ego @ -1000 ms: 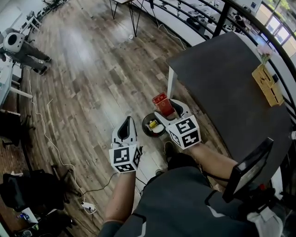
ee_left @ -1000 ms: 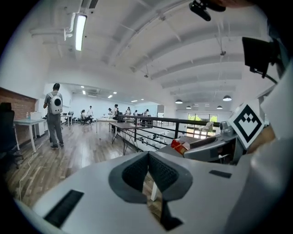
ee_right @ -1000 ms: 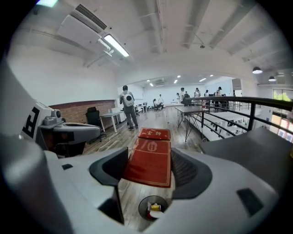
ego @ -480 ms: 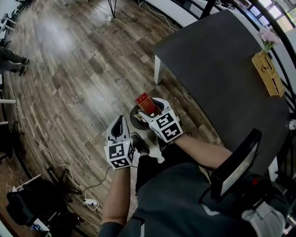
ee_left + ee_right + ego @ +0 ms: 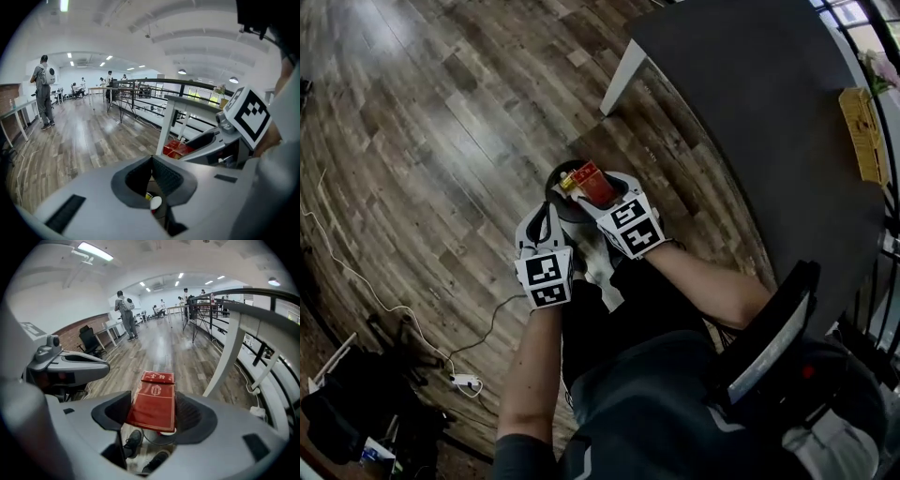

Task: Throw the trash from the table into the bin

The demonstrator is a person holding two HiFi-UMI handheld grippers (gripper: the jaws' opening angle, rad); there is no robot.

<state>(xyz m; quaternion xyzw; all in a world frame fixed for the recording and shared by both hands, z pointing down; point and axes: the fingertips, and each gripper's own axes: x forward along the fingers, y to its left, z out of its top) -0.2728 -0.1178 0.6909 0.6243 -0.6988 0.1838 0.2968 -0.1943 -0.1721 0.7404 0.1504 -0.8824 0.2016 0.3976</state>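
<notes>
- While the right gripper (image 5: pixel 602 190) clamps the red box (image 5: pixel 154 401) flat between its jaws, just above the centre of the head view, the box hangs over the dark round bin (image 5: pixel 555 184) on the wooden floor. The throw looks near but is not yet made.
- The box sticks out well past the jaw tips, and its far end reaches toward the bin's upper-left rim. Let go at this tilt, it could strike the rim and tip out onto the floor.
- The bin looks small against the box. In the right gripper view only a sliver of its mouth shows beneath the red card. A long, stiff box may bridge the opening or stand on end instead of dropping in.
- Small white and yellow scraps (image 5: pixel 153 202) already lie inside, seen past the left jaws. They could prop the box up and leave it perched.
- The left gripper (image 5: pixel 546 220) has its jaws pressed together on nothing and sits just beside the right one, at the bin's lower-left edge. Crowded this close, it could nudge the bin or catch the box as it falls.
- A shoe (image 5: pixel 132 440) shows just below the bin in the right gripper view. A shifted foot could knock the bin aside at the moment of release.
- On the dark surface (image 5: pixel 750 103) at the upper right, only a wooden holder (image 5: pixel 862 131) shows. Part of the top is out of frame, so leftover trash could be missed.
</notes>
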